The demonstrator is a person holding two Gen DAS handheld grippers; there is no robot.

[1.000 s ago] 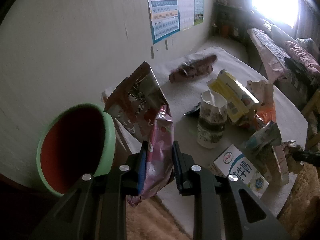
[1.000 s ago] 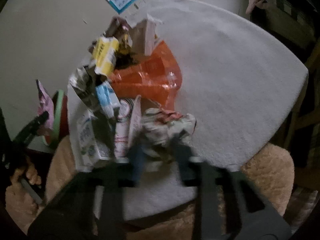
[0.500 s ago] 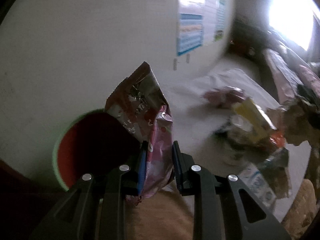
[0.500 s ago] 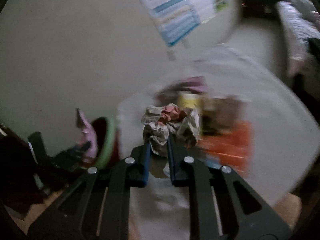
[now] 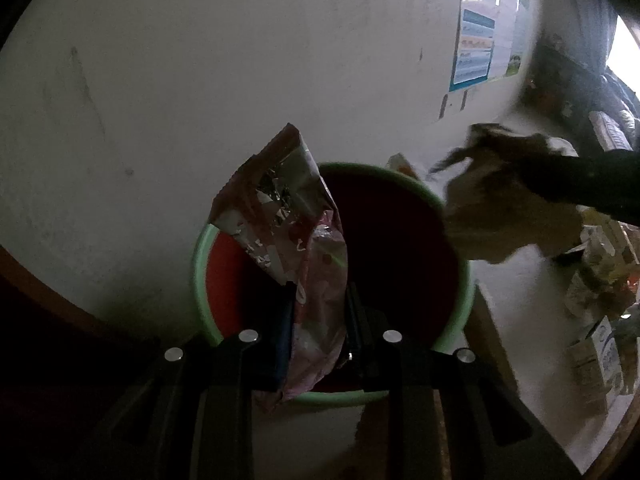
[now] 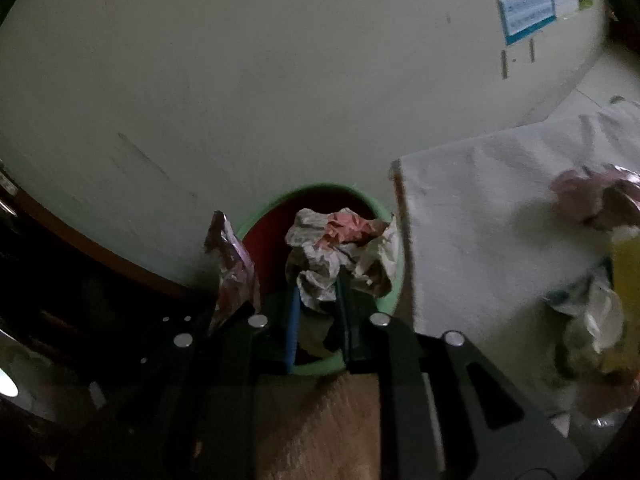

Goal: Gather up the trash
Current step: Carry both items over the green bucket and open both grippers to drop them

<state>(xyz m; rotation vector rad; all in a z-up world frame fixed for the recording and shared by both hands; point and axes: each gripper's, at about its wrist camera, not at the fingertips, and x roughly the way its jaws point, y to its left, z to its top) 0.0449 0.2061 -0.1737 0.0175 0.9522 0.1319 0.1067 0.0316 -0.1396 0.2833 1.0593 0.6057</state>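
A low table (image 6: pixel 480 240) draped in a pale cloth stands just right of the green-rimmed bin (image 6: pixel 390 280), its near corner touching the rim. On it, well right of the bin, lie blurred trash: a pink crumpled wrapper (image 6: pixel 596 200), a yellow carton (image 6: pixel 628 272), and white milk cartons (image 5: pixel 596 352).

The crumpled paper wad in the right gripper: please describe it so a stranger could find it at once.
Beside the white-covered table stands a green-rimmed bin with a red inside. Over its mouth the right gripper, jaws opening, has the crumpled paper wad between them. It is white with pinkish-red patches, unlike the shiny pink snack bag on its left.
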